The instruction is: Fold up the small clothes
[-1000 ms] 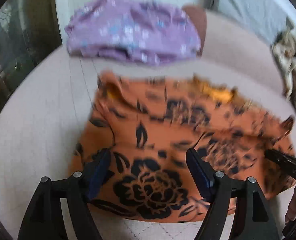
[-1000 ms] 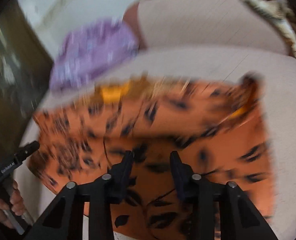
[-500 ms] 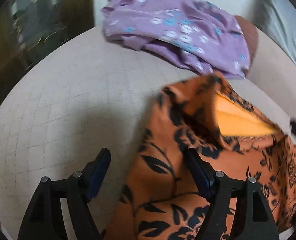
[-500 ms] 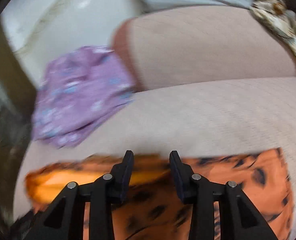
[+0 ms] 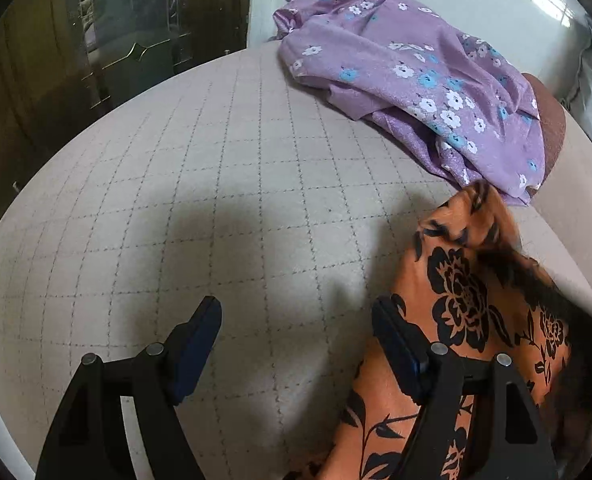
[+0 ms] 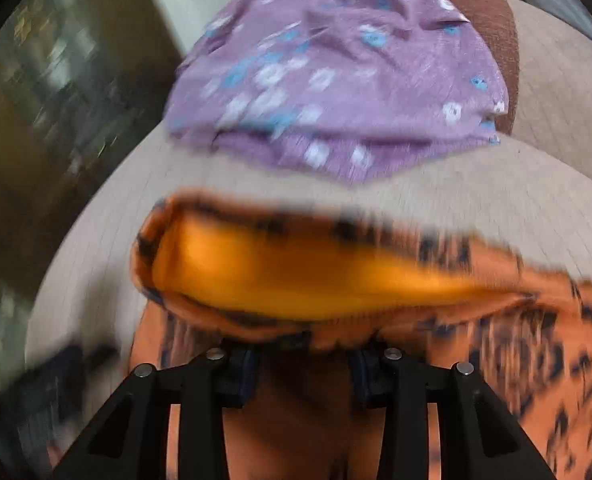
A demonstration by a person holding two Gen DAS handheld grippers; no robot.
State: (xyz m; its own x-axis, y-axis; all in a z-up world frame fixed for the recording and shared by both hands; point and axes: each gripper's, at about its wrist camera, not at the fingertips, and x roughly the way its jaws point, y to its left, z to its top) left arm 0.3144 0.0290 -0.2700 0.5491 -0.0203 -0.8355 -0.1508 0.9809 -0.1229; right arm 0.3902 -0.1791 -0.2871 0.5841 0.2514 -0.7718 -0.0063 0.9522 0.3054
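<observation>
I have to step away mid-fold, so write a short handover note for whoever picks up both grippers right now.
Left gripper: open, nothing between its fingers, over bare cushion; the orange cloth lies beside its right finger.
Right gripper: orange cloth is bunched over its fingertips, a fold lifted so the plain orange inside shows; the blur hides whether the pads grip it.
Purple flowered cloth: heaped at the cushion's far edge, not neatly folded.
Done: one fold of the orange cloth is under way.
Left: lay that fold down, finish it, then fold the purple one.
</observation>
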